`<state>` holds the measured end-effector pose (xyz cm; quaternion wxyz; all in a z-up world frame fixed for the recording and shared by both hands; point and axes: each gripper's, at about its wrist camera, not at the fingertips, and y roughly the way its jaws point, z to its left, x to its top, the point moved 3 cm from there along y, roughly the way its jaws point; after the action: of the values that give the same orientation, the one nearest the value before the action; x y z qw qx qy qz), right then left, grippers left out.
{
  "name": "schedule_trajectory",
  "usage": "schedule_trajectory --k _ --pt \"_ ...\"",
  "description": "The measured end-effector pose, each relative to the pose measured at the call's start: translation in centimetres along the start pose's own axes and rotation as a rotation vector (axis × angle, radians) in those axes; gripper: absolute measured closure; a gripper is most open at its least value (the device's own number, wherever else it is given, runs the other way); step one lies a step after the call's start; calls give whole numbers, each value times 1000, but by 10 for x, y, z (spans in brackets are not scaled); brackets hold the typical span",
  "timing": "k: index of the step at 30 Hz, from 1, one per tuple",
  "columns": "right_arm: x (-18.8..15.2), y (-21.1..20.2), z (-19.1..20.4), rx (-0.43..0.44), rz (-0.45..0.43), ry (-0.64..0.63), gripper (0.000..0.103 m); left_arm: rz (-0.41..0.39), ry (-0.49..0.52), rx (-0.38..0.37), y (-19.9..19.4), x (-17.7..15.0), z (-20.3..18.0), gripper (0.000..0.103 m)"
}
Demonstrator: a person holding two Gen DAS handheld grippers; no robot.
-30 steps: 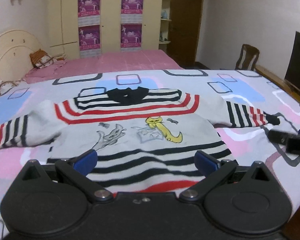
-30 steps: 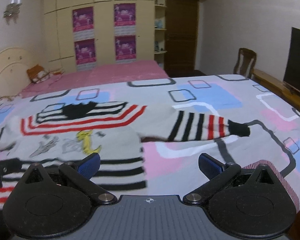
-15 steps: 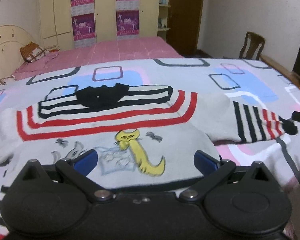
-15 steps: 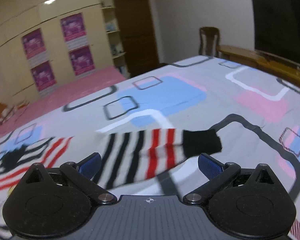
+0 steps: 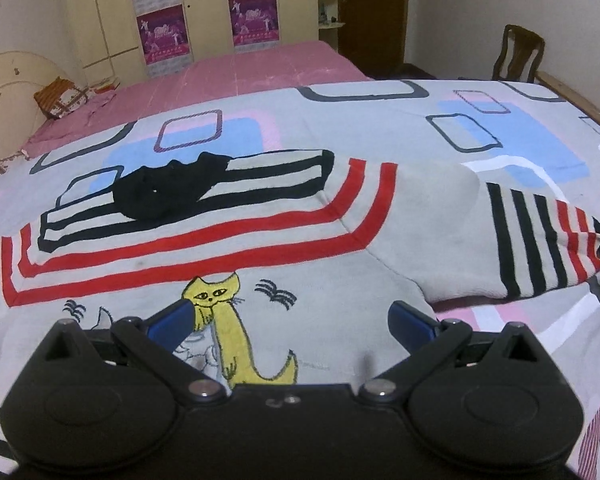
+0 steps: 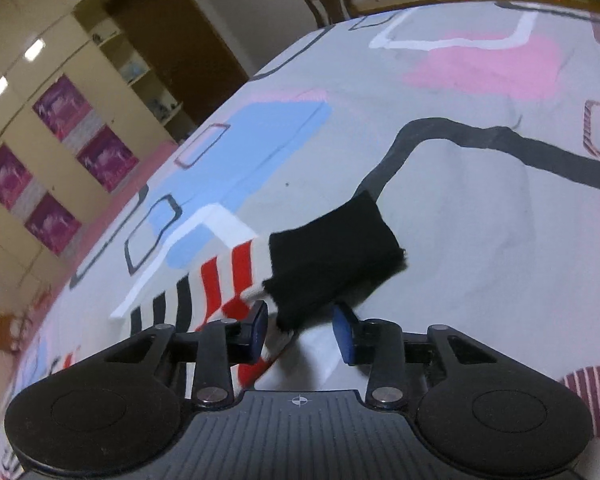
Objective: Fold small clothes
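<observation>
A small grey sweater (image 5: 300, 248) with red and black stripes, a black collar (image 5: 168, 188) and a yellow cat print lies flat on the bed. My left gripper (image 5: 292, 320) is open and empty, low over the sweater's chest. The sweater's right sleeve (image 5: 540, 240) stretches to the right. In the right wrist view my right gripper (image 6: 302, 330) has its jaws partly closed around the sleeve's black cuff (image 6: 332, 256), with the striped sleeve end (image 6: 220, 284) between the fingers. A gap still shows beside the right pad.
The bedspread (image 5: 380, 128) is grey with blue, pink and black shapes. A pink bed (image 5: 228, 76) and a wardrobe with purple posters (image 5: 204, 8) stand behind. A wooden chair (image 5: 520, 52) is at the far right, with a dark door (image 6: 172, 36) nearby.
My left gripper moved forward over the sweater toward its chest. My right gripper swung right, dropped low to the sleeve cuff and narrowed its jaws around it.
</observation>
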<state>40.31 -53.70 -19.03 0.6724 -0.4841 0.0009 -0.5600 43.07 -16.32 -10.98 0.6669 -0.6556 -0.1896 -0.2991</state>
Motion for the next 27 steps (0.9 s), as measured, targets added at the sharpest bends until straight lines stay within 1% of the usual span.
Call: schedule_trajectory --k 2,3,4,5,9,10,11,12,14,15,16,18,20,23,24,25,27 --pt "5 0 -3 8 -6 25 67 -2 -9 2 0 2 2 0" --pt "6 1 -3 5 -10 24 71 -2 -15 4 0 3 4 0" --pt "7 0 -1 -11 -11 14 77 -2 -20 7 0 4 6 0" --pt "7 1 0 -17 -12 2 80 -2 -28 8 -2 4 10 0" --pt "9 1 6 -37 -19 -44 86 17 -44 17 -4 5 30 0" --pt "10 -1 8 -43 -20 -62 93 26 -50 17 -3 5 37 1" --pt "11 1 13 -44 -22 -82 96 35 -63 16 -2 3 47 2" --pt "12 1 22 -45 -30 -120 96 38 -76 15 -2 2 55 6" --pt "12 -8 47 -19 -58 -207 96 39 -106 15 -2 -2 75 13" --pt "9 -16 64 13 -68 -251 96 41 -122 14 -2 -5 86 19" --pt "5 -22 82 46 -71 -297 96 45 -136 12 0 -7 96 22" --pt "-10 -31 118 107 -60 -384 96 51 -165 17 3 -12 118 22" --pt "-34 -39 156 178 -28 -464 96 45 -185 34 5 -16 139 20" --pt "-83 -50 212 265 28 -591 96 34 -212 33 2 -22 172 13" --pt "-103 -54 232 297 54 -632 96 27 -223 33 -1 -25 185 6" --pt "-121 -55 246 323 77 -666 96 23 -230 33 -3 -28 195 4" --pt "-152 -54 275 370 118 -738 96 19 -249 43 -8 -35 219 4"
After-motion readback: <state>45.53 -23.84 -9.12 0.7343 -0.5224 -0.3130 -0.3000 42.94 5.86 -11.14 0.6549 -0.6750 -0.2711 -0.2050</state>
